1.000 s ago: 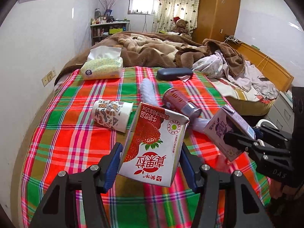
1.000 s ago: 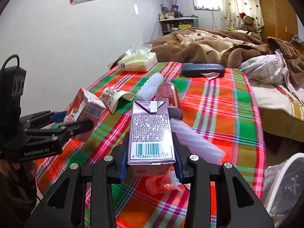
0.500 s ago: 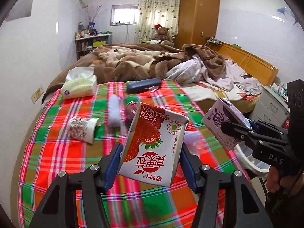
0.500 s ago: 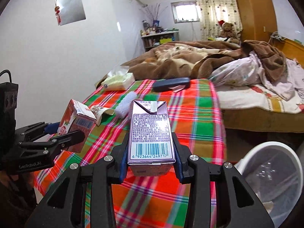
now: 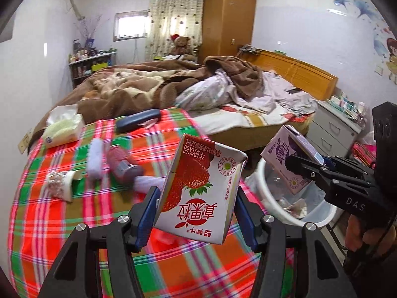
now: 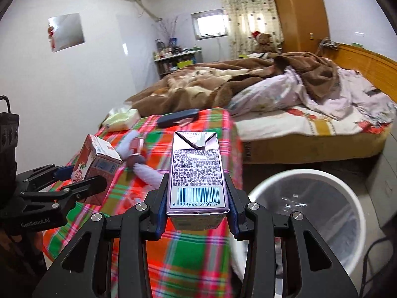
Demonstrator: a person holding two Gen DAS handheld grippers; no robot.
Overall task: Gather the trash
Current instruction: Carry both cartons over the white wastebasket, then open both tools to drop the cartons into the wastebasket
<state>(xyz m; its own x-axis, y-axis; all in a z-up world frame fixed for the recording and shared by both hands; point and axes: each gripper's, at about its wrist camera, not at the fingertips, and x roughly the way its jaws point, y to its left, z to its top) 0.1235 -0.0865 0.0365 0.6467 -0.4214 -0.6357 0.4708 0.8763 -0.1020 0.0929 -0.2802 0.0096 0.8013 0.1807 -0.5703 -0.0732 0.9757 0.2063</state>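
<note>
- The strawberry carton point(image 5: 201, 193) is glossy printed card, creased at its top edge.
- The purple carton point(image 6: 196, 173) is smooth card with a faint sheen.
- Beside the purple carton, the bin point(image 6: 347, 198) is smooth white plastic with a clear film liner.
- The checked cloth point(image 5: 62, 218) behind the strawberry carton is matt woven fabric.
- Beyond that cloth, the blanket point(image 5: 129, 87) looks plush, and the wardrobe point(image 5: 228, 15) is satin-finished wood.
</note>
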